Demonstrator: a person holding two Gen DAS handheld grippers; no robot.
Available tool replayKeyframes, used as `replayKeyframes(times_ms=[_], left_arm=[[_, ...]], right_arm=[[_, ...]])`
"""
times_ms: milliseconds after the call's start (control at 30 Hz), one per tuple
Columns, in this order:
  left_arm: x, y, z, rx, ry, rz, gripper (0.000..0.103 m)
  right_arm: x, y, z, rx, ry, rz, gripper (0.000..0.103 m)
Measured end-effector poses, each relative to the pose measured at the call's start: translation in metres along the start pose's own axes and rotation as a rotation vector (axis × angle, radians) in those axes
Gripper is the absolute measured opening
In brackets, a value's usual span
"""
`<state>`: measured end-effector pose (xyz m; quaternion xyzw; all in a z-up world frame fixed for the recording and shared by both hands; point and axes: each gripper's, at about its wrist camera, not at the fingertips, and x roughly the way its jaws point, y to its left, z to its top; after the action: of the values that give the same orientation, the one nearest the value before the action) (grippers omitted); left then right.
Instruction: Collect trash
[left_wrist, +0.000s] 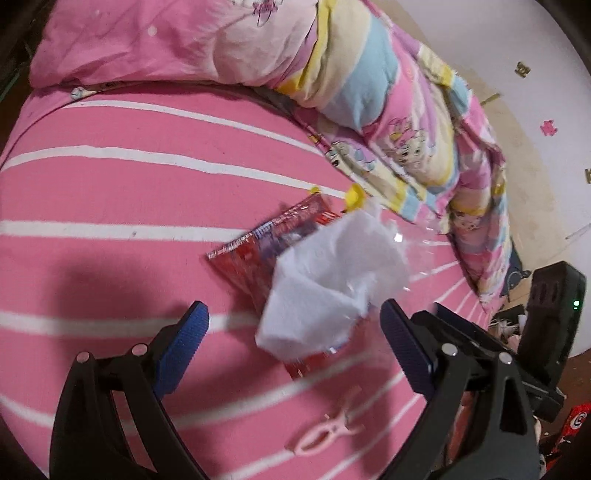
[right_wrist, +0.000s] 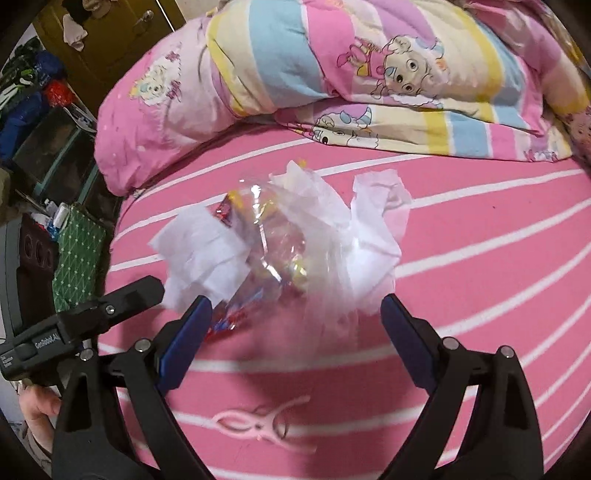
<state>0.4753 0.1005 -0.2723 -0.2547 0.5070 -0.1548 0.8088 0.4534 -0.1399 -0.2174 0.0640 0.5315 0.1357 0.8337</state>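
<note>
Left tool (left_wrist: 293, 317) jaws spread wide, empty, over pink striped bed (left_wrist: 110, 184). Trash pile mid-bed: red wrapper (left_wrist: 251, 254), white tissue (left_wrist: 328, 273), clear plastic bag (right_wrist: 295, 251). Pink clip (right_wrist: 258, 424) near. Right tool (right_wrist: 295, 310) gaping, holding nothing.

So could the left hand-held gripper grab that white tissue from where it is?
Probably yes: the left hand-held gripper is open, the white tissue lies just ahead between its fingers, nothing blocking.
</note>
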Motion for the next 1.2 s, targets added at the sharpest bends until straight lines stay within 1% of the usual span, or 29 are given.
replayKeyframes(times_ms=[67, 133, 167, 200, 233, 267, 300, 333, 367, 400, 467, 533, 600, 767, 800, 900, 1200], left_arm=[[0.011, 0.002, 0.004, -0.007, 0.014, 0.004, 0.091], [0.016, 0.003, 0.004, -0.014, 0.017, -0.003, 0.090], [0.019, 0.003, 0.004, -0.016, 0.018, -0.008, 0.089], [0.021, 0.003, 0.004, -0.017, 0.018, -0.010, 0.079], [0.025, 0.004, 0.004, -0.020, 0.034, -0.009, 0.071], [0.028, 0.005, 0.004, -0.024, 0.050, -0.018, 0.061], [0.031, 0.006, 0.004, -0.030, 0.062, -0.030, 0.051], [0.032, 0.007, 0.002, -0.035, 0.069, -0.031, 0.045], [0.032, 0.008, 0.001, -0.037, 0.071, -0.033, 0.035], [0.032, 0.008, -0.001, -0.041, 0.073, -0.041, 0.025], [0.026, 0.011, -0.005, -0.060, 0.073, -0.068, 0.016], [0.019, 0.011, -0.009, -0.071, 0.072, -0.088, 0.013], [0.009, 0.008, -0.014, -0.075, 0.071, -0.101, 0.013], [-0.032, 0.000, -0.033, -0.084, 0.060, -0.133, 0.013], [-0.039, 0.000, -0.037, -0.090, 0.059, -0.142, 0.013], [-0.066, 0.002, -0.064, -0.124, 0.059, -0.179, 0.013], [-0.137, -0.008, -0.132, -0.144, 0.043, -0.205, 0.013]], right_arm=[[0.008, -0.004, 0.003, 0.008, 0.005, 0.006, 0.090], [0.013, -0.007, 0.005, 0.021, 0.007, 0.013, 0.082], [0.015, -0.010, 0.007, 0.028, 0.012, 0.017, 0.073], [0.017, -0.012, 0.007, 0.034, 0.018, 0.022, 0.065], [0.020, -0.015, 0.007, 0.038, 0.028, 0.022, 0.062], [0.021, -0.016, 0.008, 0.039, 0.032, 0.023, 0.060], [0.021, -0.016, 0.007, 0.038, 0.032, 0.024, 0.053], [0.020, -0.017, 0.007, 0.034, 0.034, 0.026, 0.049], [0.019, -0.018, 0.007, 0.033, 0.032, 0.029, 0.045], [0.017, -0.018, 0.007, 0.033, 0.030, 0.034, 0.038], [0.012, -0.018, 0.004, 0.030, 0.030, 0.056, 0.033], [0.008, -0.018, 0.002, 0.028, 0.029, 0.072, 0.032], [-0.004, -0.017, -0.003, 0.039, 0.024, 0.100, 0.030], [-0.040, -0.015, -0.023, 0.083, 0.017, 0.166, 0.030], [-0.045, -0.014, -0.026, 0.084, 0.016, 0.168, 0.030], [-0.066, -0.007, -0.044, 0.089, 0.017, 0.181, 0.030], [-0.133, 0.018, -0.103, 0.126, 0.012, 0.257, 0.030]])
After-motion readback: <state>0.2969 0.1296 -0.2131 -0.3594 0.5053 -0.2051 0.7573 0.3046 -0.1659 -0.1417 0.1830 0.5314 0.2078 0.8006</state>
